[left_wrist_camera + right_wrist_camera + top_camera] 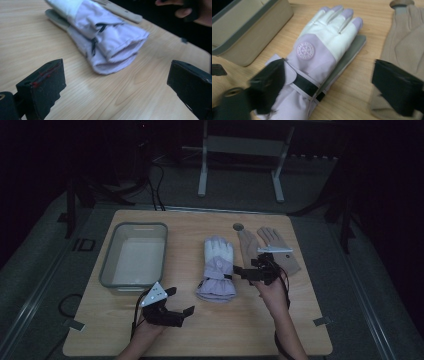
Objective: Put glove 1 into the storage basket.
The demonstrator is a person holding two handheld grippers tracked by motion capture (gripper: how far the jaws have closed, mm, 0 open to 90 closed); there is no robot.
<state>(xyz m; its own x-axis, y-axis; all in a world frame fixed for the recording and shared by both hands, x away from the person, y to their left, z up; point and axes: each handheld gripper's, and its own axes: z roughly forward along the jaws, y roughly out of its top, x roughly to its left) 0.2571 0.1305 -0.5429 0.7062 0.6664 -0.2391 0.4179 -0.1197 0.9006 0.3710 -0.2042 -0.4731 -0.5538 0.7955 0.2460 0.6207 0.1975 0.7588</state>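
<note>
lilac gloves [218, 268]: stacked mid-tabletop, soft, light, floppy | grip: cuff end, near strap | right tool [240, 270]: jaws wide, empty, beside cuff | left tool [181, 301]: wide, empty

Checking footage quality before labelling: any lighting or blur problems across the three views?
High view: dim, surroundings nearly black, table and lilac gloves readable. Left gripper view: bright, gloves soft-focused. Right gripper view: bright, one jaw of the right tongs motion-smeared, gloves sharp.
</note>
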